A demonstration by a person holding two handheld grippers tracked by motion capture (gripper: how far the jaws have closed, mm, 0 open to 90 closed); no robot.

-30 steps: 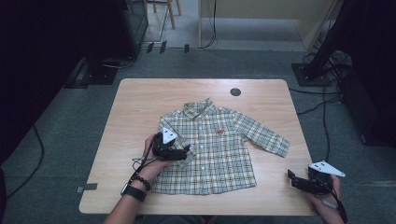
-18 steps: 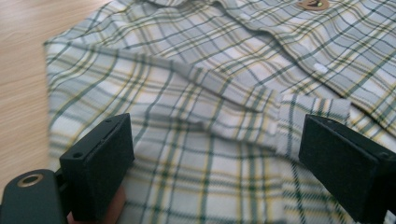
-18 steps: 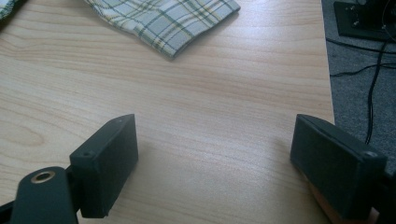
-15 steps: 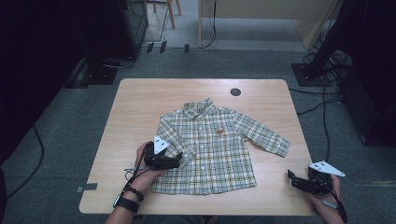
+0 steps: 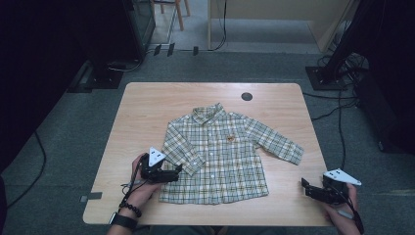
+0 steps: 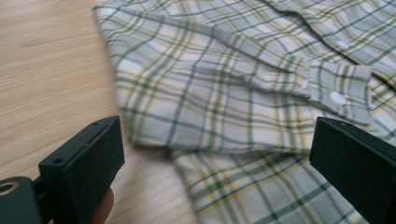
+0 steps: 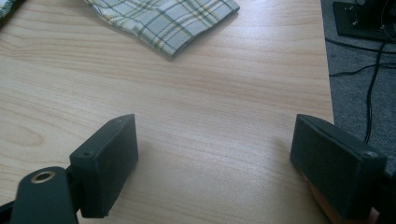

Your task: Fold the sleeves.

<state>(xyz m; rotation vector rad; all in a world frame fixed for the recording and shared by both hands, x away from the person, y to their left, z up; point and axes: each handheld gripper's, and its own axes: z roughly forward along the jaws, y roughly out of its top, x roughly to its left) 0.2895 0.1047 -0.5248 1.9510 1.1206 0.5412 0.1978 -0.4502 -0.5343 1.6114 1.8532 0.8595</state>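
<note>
Lay flat mid-table (image 5: 147,105), that plaid shirt (image 5: 220,156), collar far, left sleeve folded in across the body, right sleeve stretched out toward the right edge. Hovered at the folded cuff (image 6: 338,91), left claw (image 5: 175,171), jaws just widened and gaping, gripping nothing. Sat at the near right corner, right claw (image 5: 304,185), spread wide over bare wood, well apart from the sleeve, holding nothing.
</note>
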